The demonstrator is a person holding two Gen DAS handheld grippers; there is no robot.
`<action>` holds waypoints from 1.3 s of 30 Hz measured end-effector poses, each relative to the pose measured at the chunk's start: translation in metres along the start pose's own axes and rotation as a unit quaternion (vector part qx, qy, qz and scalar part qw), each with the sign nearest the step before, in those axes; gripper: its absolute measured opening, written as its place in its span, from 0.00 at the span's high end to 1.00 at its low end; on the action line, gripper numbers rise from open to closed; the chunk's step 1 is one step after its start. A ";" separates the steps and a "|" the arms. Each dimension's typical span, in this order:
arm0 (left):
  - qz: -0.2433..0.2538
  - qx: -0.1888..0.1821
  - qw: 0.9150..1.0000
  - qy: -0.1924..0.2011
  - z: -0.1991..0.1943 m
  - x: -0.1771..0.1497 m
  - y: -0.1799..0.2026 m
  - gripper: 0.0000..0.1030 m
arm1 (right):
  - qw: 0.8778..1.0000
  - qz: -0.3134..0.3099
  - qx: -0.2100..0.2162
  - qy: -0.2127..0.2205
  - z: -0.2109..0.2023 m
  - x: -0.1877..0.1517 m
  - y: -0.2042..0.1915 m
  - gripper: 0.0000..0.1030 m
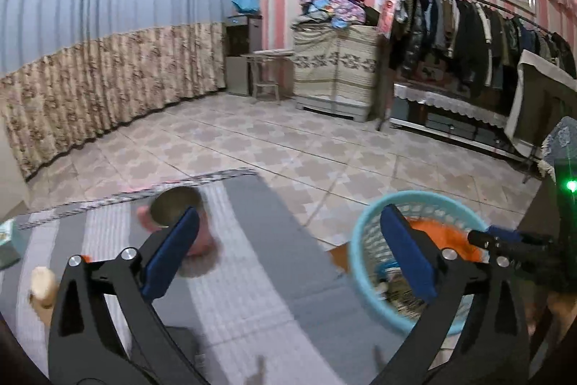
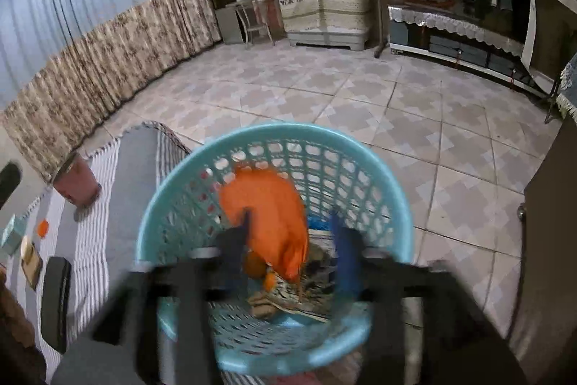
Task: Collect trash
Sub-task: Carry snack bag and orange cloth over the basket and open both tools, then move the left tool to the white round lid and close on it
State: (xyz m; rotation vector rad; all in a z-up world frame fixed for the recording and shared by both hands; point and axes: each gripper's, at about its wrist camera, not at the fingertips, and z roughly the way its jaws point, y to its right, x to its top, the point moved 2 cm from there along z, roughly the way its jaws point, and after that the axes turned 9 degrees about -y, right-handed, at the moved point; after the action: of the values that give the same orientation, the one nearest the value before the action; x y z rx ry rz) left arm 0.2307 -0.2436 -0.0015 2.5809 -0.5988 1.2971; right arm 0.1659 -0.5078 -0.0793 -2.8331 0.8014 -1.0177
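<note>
Right hand-held gripper (image 2: pixel 288 240): your jaws hang apart over the basket (image 2: pixel 173 197), orange bag (image 2: pixel 267 204) between them, apparently released.
Left hand-held gripper (image 1: pixel 288 251): spread wide, empty.
Next trash: cup (image 1: pixel 176 215) at 11 o'clock, upright; your left is nearer.

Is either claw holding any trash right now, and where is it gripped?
Nothing is held. The left claw is open and empty; the right claw is open above the light-blue plastic basket.

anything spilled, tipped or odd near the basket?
Nothing spilled. The blue basket stands upright beside the striped mat, with the orange bag and other trash inside. The pink cup stands upright on the mat. Motion blur only.
</note>
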 end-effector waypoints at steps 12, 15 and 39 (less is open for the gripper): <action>-0.062 0.110 0.992 -0.019 -0.035 -0.037 -0.157 0.05 | 0.998 -0.049 -0.011 0.047 -0.018 -0.011 -0.054 0.17; -0.082 0.140 0.986 -0.032 -0.034 -0.052 -0.201 0.05 | 0.996 -0.071 -0.015 0.055 -0.024 -0.018 -0.076 0.17; -0.117 0.123 0.973 -0.157 0.045 -0.099 -0.310 0.42 | 0.987 -0.162 0.007 0.003 -0.004 -0.052 -0.209 0.17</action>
State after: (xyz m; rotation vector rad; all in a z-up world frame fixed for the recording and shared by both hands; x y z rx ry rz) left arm 0.3451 0.0468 -0.1045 2.9787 -0.1745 0.9470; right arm 0.2252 -0.3008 -0.0667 -3.0122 0.3346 -1.0562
